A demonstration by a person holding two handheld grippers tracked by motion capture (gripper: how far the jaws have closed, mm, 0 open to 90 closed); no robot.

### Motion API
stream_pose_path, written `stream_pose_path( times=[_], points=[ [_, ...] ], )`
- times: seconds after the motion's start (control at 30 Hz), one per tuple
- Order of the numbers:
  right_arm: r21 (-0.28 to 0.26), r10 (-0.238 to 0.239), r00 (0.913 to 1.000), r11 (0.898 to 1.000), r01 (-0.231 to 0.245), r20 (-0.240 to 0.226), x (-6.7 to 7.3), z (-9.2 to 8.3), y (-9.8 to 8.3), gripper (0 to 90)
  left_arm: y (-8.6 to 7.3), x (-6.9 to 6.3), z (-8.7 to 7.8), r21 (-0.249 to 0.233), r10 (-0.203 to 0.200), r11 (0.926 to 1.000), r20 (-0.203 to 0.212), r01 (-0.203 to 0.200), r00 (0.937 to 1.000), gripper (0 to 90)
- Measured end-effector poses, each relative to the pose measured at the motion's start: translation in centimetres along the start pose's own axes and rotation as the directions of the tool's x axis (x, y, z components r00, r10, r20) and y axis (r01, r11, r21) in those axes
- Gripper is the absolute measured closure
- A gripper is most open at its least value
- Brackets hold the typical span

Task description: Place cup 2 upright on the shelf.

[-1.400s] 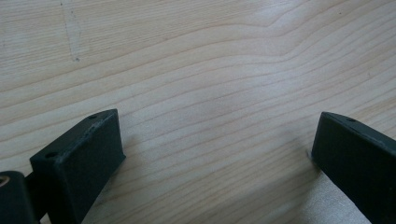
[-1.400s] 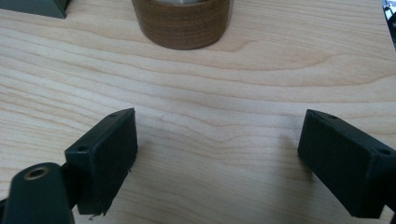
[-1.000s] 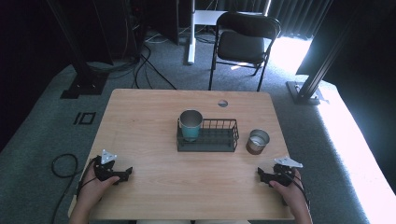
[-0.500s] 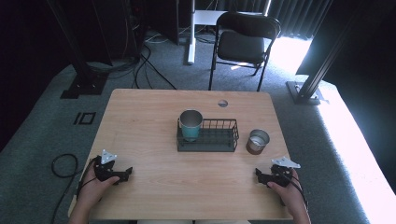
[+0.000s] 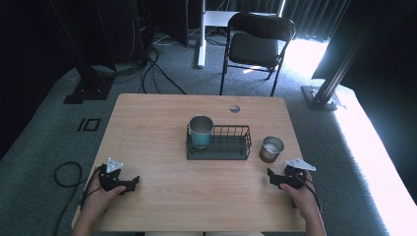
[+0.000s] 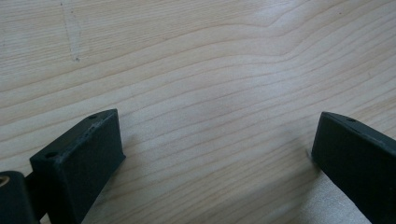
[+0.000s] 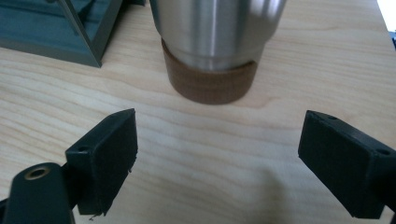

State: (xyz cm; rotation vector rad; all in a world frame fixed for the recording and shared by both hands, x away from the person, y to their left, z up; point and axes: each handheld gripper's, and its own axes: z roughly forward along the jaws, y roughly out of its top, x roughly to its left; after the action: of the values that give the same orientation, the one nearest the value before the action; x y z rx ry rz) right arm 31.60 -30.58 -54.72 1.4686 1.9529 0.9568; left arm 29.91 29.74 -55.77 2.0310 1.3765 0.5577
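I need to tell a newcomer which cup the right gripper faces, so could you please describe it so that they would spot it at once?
Start at the dark wire basket in the middle of the wooden table. Just outside its right end, nearest the right gripper, a short steel cup stands upright on the bare wood. Unlike the taller teal cup that stands inside the basket, it has a brown base.

Before you, counted by kind:

- Cups: two. One steel cup with a brown base stands just ahead of your right gripper; one teal cup sits farther off, ahead and to that gripper's left, inside the basket.
- Wire baskets: one, between the two cups.
- Grippers: two, counting your left gripper.
- Tables: one.
- Folding chairs: one, well beyond both grippers.
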Motion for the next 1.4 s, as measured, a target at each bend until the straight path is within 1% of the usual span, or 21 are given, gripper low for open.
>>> stream_pose_path(
  times=[0.1,0.13,0.27,0.4,0.57,0.6,0.83,0.9,0.93,1.0,1.13,1.27,1.37,1.4],
  points=[
    [-0.008,-0.001,1.0,1.0,0.001,-0.003,0.0,0.3,0.2,11.6,0.0,0.0,0.0,0.0,0.0,1.0,0.0,0.0,1.0,2.6],
    [-0.006,-0.009,1.0,1.0,0.009,-0.001,0.1,0.4,0.3,11.6,0.0,0.0,0.0,0.0,0.0,1.0,0.0,0.0,1.0,2.6],
    [-0.019,-0.009,0.9999,1.0,0.01,0.01,-0.1,0.5,0.7,11.6,0.0,0.0,0.0,0.0,0.0,1.0,0.0,0.0,1.0,2.6],
    [-0.05,0.009,0.9999,0.999,-0.008,0.01,-0.3,0.6,1.1,11.6,0.0,0.0,0.0,0.0,0.0,1.0,0.0,0.0,1.0,2.6],
    [-0.074,0.003,1.0,0.997,-0.003,0.006,-0.3,0.7,1.8,11.6,0.0,0.0,0.0,0.0,0.0,1.0,0.0,0.0,1.0,2.6],
    [-0.076,0.01,0.9999,0.997,-0.01,0.004,-0.3,0.7,1.9,11.6,0.0,0.0,0.0,0.0,0.0,1.0,0.0,0.0,1.0,2.6],
    [-0.102,0.011,0.9999,0.995,-0.01,0.003,-0.1,0.9,2.7,11.6,0.0,0.0,0.0,0.0,0.0,1.0,0.0,0.0,1.0,2.6],
    [-0.104,0.012,0.9999,0.994,-0.011,0.006,-0.2,1.0,2.8,11.6,0.0,0.0,0.0,0.0,0.0,1.0,0.0,0.0,1.0,2.6],
    [-0.105,0.022,0.9997,0.994,-0.02,0.012,-0.2,1.2,3.0,11.6,0.0,0.0,0.0,0.0,0.0,1.0,0.0,0.0,1.0,2.6],
    [-0.105,0.017,0.9997,0.994,-0.015,0.018,-0.2,1.4,3.2,11.5,0.0,0.0,0.0,0.0,0.0,1.0,0.0,0.0,1.0,2.6],
    [-0.114,0.027,0.9995,0.993,-0.025,0.018,-0.4,1.6,3.6,11.5,0.0,0.0,0.0,0.001,0.0,1.0,0.0,0.0,1.0,2.6],
    [-0.122,0.019,0.9997,0.992,-0.017,0.016,-0.3,2.0,4.0,11.5,0.0,0.0,0.0,0.0,0.0,1.0,0.0,0.0,1.0,2.6],
    [-0.127,0.021,0.9998,0.992,-0.021,0.004,-0.1,2.2,4.2,11.5,0.0,0.0,0.0,0.0,0.001,1.0,-0.001,-0.001,1.0,2.6],
    [-0.129,0.014,0.9999,0.992,-0.014,0.002,-0.1,2.3,4.3,11.5,0.0,0.0,0.0,0.0,0.001,1.0,0.0,-0.001,1.0,2.6]
  ],
)
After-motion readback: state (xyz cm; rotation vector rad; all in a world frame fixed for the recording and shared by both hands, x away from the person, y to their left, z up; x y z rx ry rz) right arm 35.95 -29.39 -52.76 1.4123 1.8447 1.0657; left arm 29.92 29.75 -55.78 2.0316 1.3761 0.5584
